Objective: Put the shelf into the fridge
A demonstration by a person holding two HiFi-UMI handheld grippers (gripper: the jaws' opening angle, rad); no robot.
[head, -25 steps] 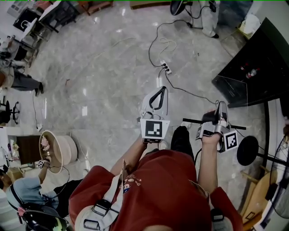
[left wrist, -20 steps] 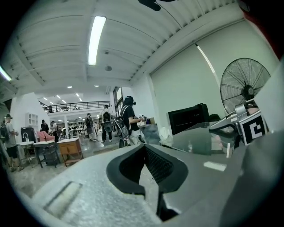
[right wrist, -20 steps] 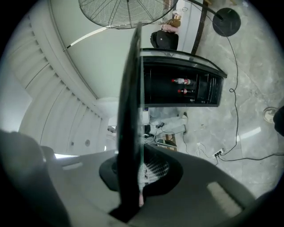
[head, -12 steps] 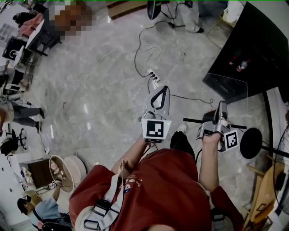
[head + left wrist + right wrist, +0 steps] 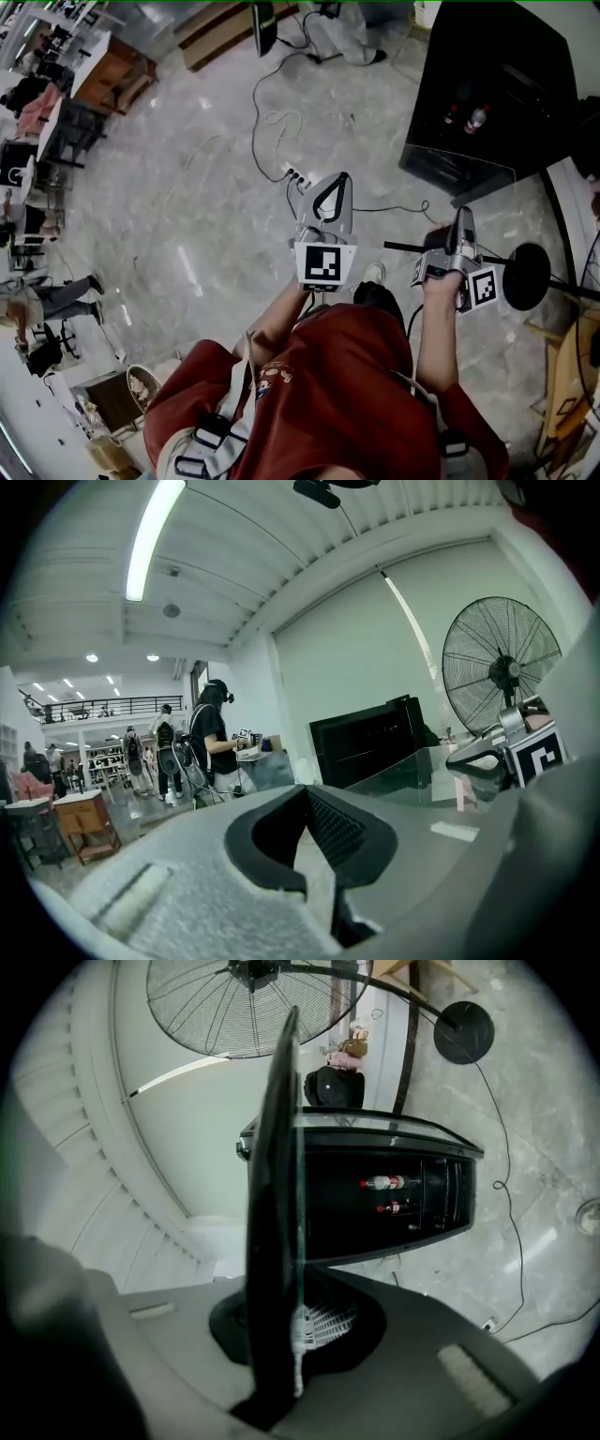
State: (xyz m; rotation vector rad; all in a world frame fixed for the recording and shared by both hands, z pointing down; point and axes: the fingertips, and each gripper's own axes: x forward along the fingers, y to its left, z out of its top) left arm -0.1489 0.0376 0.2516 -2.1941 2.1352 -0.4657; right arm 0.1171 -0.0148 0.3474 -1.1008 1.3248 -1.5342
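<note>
Glass shelf, clamped by one dark-trimmed edge in the closed right gripper and held in the air short of the black fridge while the left gripper is closed on nothing, could pivot, slip, or clip the fridge's frame.

Light was even and bright. A ceiling strip light glared at upper left, and the polished floor showed pale reflections. Fisheye bending and black corners framed both gripper views; the near shelf edge was blurred.
</note>
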